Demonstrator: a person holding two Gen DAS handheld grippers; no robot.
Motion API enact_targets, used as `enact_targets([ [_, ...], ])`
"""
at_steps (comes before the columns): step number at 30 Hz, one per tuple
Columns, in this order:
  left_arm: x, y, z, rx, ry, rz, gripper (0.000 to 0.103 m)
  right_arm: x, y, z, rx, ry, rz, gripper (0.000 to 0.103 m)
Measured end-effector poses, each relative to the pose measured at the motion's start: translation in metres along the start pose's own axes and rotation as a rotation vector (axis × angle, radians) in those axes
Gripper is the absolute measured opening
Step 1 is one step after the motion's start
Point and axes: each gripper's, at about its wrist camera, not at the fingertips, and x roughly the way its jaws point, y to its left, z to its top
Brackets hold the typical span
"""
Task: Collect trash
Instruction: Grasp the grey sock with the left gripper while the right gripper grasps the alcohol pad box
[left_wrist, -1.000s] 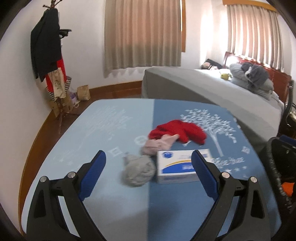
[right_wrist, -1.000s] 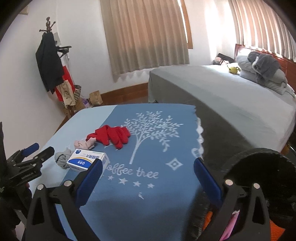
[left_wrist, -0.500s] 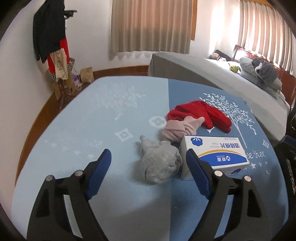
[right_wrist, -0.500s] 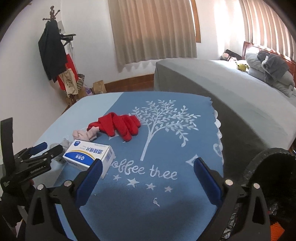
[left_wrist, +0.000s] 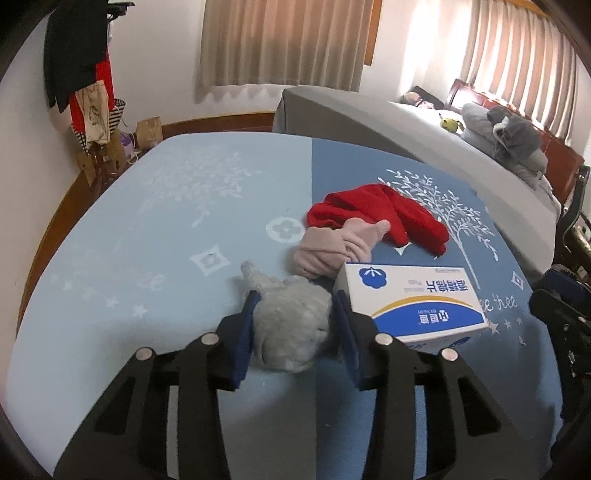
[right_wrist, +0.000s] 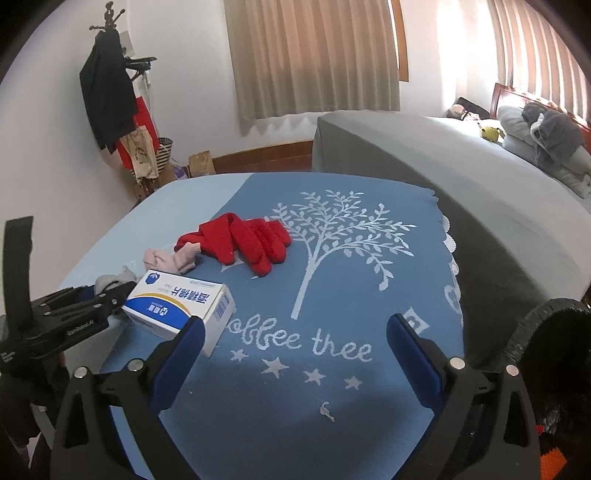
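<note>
A grey balled-up sock (left_wrist: 291, 332) lies on the blue tablecloth (left_wrist: 166, 258), and my left gripper (left_wrist: 297, 314) is closing on it, with both blue pads touching its sides. Right beside it stands a white and blue box (left_wrist: 413, 302). A pink sock (left_wrist: 332, 247) and red gloves (left_wrist: 380, 214) lie just beyond. In the right wrist view the box (right_wrist: 177, 306) sits at the left, with the left gripper (right_wrist: 110, 291) behind it. My right gripper (right_wrist: 295, 332) hangs open over the cloth with nothing between its fingers. A small white scrap (right_wrist: 327, 410) lies below it.
A black bin (right_wrist: 546, 332) with a dark liner stands at the table's right edge, close to the right gripper. A grey bed (right_wrist: 443, 166) fills the room beyond. A coat rack (right_wrist: 110, 92) with bags stands in the far left corner.
The left gripper dropped forward onto the grey sock and its jaws narrowed from wide open to touching it. The right gripper sank a little toward the cloth, still wide open.
</note>
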Motion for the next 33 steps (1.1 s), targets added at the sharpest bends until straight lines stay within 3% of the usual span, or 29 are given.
enact_targets([
  [6,-0.018,0.005,-0.001,-0.013,-0.033,0.033,0.038,0.012,0.003,0.002,-0.01,0.024,-0.006,0.097],
  [16,-0.033,0.025,-0.015,-0.025,-0.014,0.075,0.038,0.034,0.016,-0.006,-0.04,0.095,0.013,0.097],
  [33,-0.043,0.042,-0.019,-0.061,-0.021,0.13,0.038,0.02,0.047,-0.016,-0.102,0.11,0.185,0.097],
])
